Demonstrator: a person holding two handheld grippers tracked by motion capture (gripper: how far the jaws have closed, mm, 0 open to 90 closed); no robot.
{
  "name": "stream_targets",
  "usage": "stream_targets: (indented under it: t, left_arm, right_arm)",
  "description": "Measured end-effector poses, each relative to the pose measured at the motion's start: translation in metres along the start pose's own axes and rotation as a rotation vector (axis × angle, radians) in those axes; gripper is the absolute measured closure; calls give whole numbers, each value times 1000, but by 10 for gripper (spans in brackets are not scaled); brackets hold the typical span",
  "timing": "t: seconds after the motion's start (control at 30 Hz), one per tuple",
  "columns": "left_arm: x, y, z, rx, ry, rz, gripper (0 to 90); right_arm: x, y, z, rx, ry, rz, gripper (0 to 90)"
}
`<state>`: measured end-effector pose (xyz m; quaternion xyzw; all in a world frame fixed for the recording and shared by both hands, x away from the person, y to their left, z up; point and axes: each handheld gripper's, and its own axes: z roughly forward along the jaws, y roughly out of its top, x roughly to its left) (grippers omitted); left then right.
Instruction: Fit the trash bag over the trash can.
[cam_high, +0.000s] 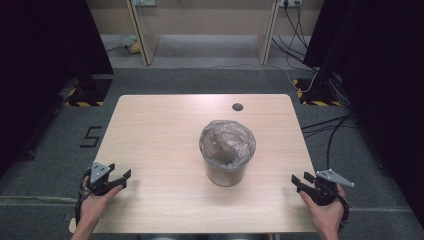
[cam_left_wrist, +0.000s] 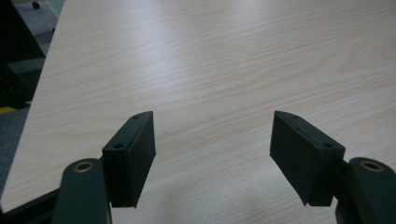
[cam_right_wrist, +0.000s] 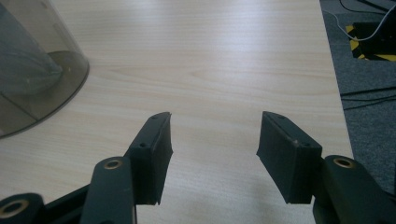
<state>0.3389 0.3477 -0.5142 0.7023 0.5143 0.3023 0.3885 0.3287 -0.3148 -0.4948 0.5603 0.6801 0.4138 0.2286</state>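
Your bin (cam_high: 227, 156) stands upright a little right of the desk's middle, a smoky translucent container with a thin plastic liner (cam_high: 227, 134) folded over its rim and sagging loosely inside. It has bare desk (cam_high: 160, 130) on every side. A small dark grommet hole (cam_high: 237, 107) sits near the far edge, well apart from it.

Your left hand-held gripper (cam_high: 118, 179) is at the near left corner, its jaws spread wide with nothing between them; in the left gripper view (cam_left_wrist: 212, 154) it looks only across plain wood grain. Your right hand-held gripper (cam_high: 301, 181) is at the near right edge, jaws likewise wide and empty, and in the right gripper view (cam_right_wrist: 214, 154) the bin's curved wall (cam_right_wrist: 37, 79) shows up at the far left, near but not touching.

What can go wrong from here, as I judge it: the bin looks light and tall for its base, so a push from one side alone would probably slide or tip it. The liner is slack and slippery; pinch too little of it and it may slip free, pinch too deep and you could drag the whole bin along. Your left gripper has the longer way to travel, so if your right arrives first the bin has no counter-hold. Watch also the trailing cables by your wrists catching the desk's near edge.
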Motion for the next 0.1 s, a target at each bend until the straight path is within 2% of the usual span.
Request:
stream_targets:
  t: [0.1]
  left_arm:
    - [1,-1,5,14,4,-7,304]
  right_arm:
    - [-1,-2,0,5,-9,2,440]
